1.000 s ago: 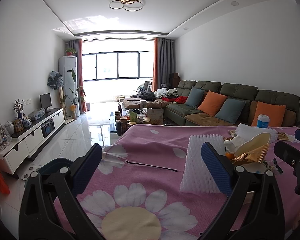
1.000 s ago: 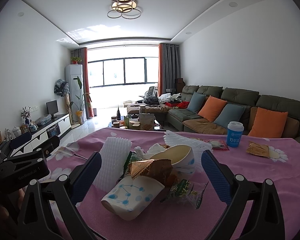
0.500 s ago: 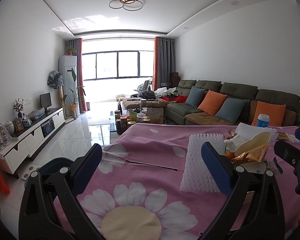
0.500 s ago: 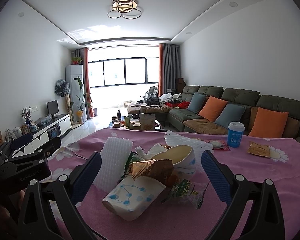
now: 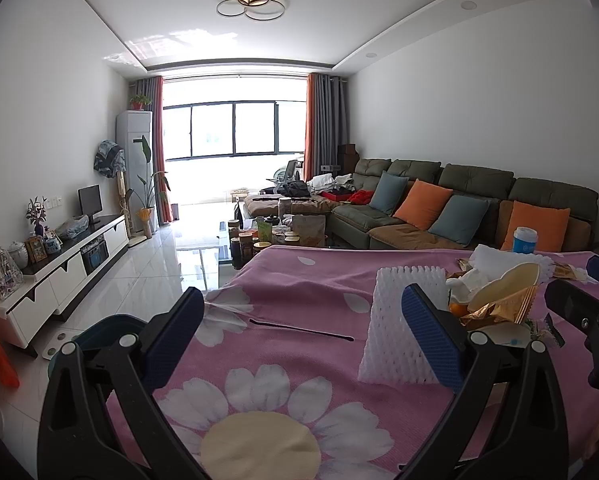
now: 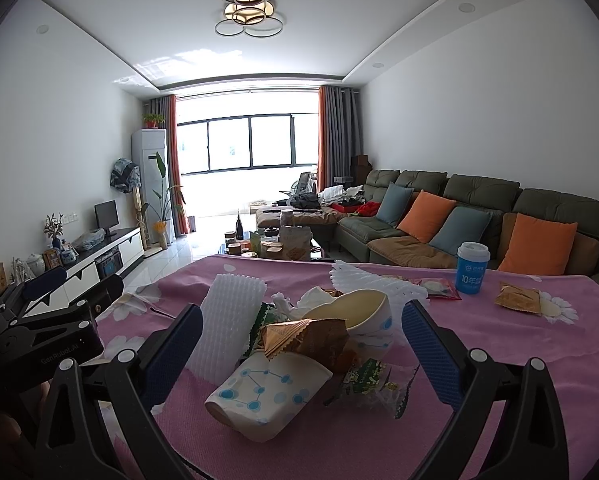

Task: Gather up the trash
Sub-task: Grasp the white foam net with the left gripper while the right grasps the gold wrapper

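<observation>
1. The trash sits in one heap on the pink tablecloth (image 6: 499, 344). Take the toppled paper cup (image 6: 267, 396) as the landmark: it is the nearest piece in the right wrist view, on its side, with its long axis running from lower left to upper right.
2. Just behind the cup lies a gold wrapper (image 6: 303, 336); behind that, a bowl (image 6: 359, 316). A white foam net (image 6: 227, 328) leans to the cup's left, and a green wrapper (image 6: 375, 380) lies to its right.
3. The right gripper (image 6: 299, 356) has its jaws spread wide and holds nothing. The cup lies straight ahead between them, so I judge the right hand far nearer to it.
4. The left gripper (image 5: 303, 336) is likewise spread and empty, over bare cloth. From there the heap lies to its right, with the foam net (image 5: 399, 328) closest.
5. A blue cup (image 6: 472, 267) and another gold wrapper (image 6: 517, 297) stand well apart, behind and right of the paper cup.
6. A dark bin rim (image 5: 107, 328), left of the table, is mostly hidden by the left jaw. What lies under the heap cannot be made out.
</observation>
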